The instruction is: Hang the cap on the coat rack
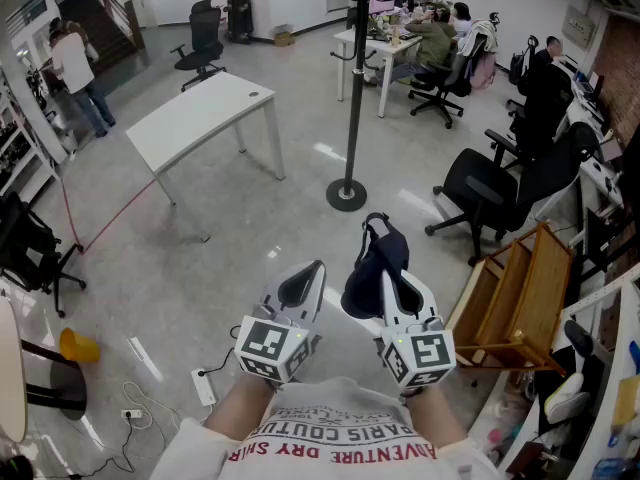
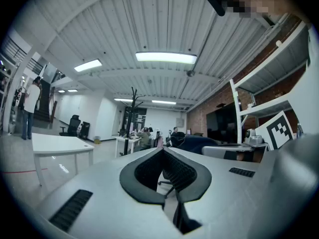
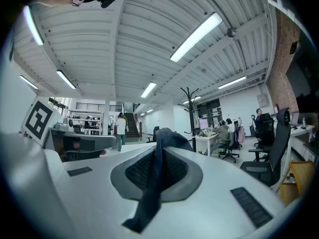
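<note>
A dark navy cap (image 1: pixel 375 263) hangs from my right gripper (image 1: pixel 386 276), which is shut on its fabric. In the right gripper view the cloth (image 3: pixel 155 178) runs pinched between the two pads and bulges past the tips. My left gripper (image 1: pixel 310 270) is held beside it on the left, jaws together with nothing in them; its pads (image 2: pixel 149 176) meet at the tip. The black coat rack (image 1: pixel 353 98) stands on its round base (image 1: pixel 346 196) on the floor ahead, apart from both grippers. It also shows far off as the coat rack (image 3: pixel 191 114) and the coat rack (image 2: pixel 133 111).
A white table (image 1: pixel 205 113) stands left of the rack. Black office chairs (image 1: pixel 495 183) and a wooden frame (image 1: pixel 515 298) crowd the right. People sit at a far desk (image 1: pixel 395 43); a person (image 1: pixel 75 68) stands at the far left. A power strip (image 1: pixel 203 386) with cables lies near my feet.
</note>
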{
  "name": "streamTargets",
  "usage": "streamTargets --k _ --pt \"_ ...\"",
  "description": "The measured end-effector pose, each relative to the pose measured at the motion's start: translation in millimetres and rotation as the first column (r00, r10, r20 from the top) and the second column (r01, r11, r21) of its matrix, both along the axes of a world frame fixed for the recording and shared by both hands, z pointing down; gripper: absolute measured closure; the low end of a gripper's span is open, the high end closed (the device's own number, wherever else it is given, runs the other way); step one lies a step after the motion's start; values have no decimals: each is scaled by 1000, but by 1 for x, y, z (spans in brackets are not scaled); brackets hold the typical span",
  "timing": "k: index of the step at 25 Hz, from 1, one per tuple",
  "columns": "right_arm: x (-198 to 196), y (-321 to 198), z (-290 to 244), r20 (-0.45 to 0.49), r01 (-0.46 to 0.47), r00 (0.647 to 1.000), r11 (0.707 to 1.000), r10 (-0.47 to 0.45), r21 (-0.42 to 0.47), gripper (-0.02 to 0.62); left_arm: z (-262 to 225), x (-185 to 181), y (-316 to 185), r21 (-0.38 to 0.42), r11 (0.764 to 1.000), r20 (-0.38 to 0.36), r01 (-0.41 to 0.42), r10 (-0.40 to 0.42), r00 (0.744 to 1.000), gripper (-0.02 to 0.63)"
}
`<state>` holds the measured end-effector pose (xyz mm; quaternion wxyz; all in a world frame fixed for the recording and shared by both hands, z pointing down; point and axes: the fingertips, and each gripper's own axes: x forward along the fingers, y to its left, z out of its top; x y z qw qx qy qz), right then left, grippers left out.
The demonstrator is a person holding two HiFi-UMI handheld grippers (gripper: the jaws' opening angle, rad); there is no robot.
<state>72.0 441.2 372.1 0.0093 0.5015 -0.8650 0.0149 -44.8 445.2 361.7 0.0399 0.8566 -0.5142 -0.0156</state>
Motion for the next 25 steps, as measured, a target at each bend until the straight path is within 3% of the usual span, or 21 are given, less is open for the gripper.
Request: streamTargets --k 25 --pt "19 -21 16 34 -40 999 997 42 -61 577 25 23 -22 -73 995 30 -67 69 997 600"
